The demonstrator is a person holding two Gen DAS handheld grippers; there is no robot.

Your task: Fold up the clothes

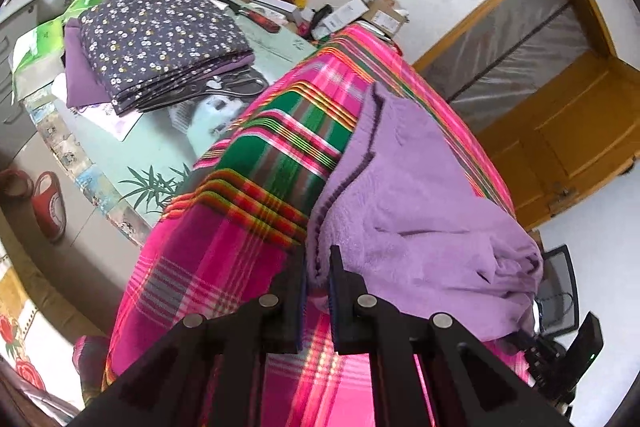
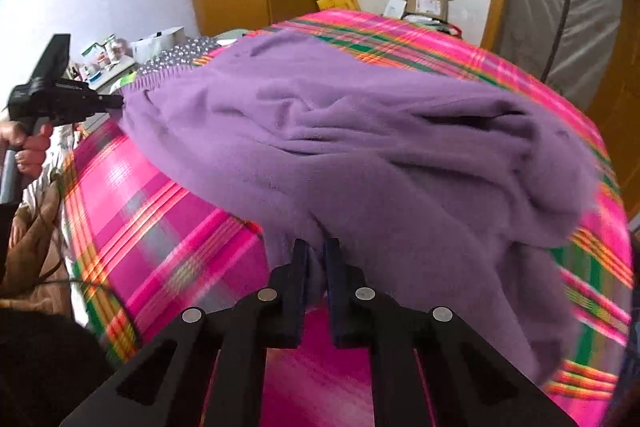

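1. The purple garment (image 2: 360,147) is a soft, fleecy piece of clothing in one lilac colour, and it lies on a bed covered with a pink plaid sheet (image 2: 168,211) that has green, orange and white stripes.
2. In the right wrist view the garment is spread across the middle of the bed and reaches the right edge, where a part of it hangs over the side.
3. Its surface is not flat: there are many wrinkles in the middle and one deep dark fold toward the right side.
4. In the left wrist view a ribbed hem (image 1: 370,147) with a darker purple line runs along the left edge of the garment, and the cloth is bunched into a thick roll near the edge of the bed.
5. The left gripper (image 1: 318,267) has its two fingers nearly together, and they pinch the rolled edge of the garment near the ribbed hem.
6. The right gripper (image 2: 317,251) also has its fingers nearly together, and a fold of the near edge of the garment sits between them.
7. In the right wrist view the left gripper is seen from the side at the left corner of the garment, and a hand (image 2: 28,147) holds its handle.
8. On the pale green surface beside the bed there is a folded stack of dark flowered cloth (image 1: 160,43) on top of a plain purple piece.
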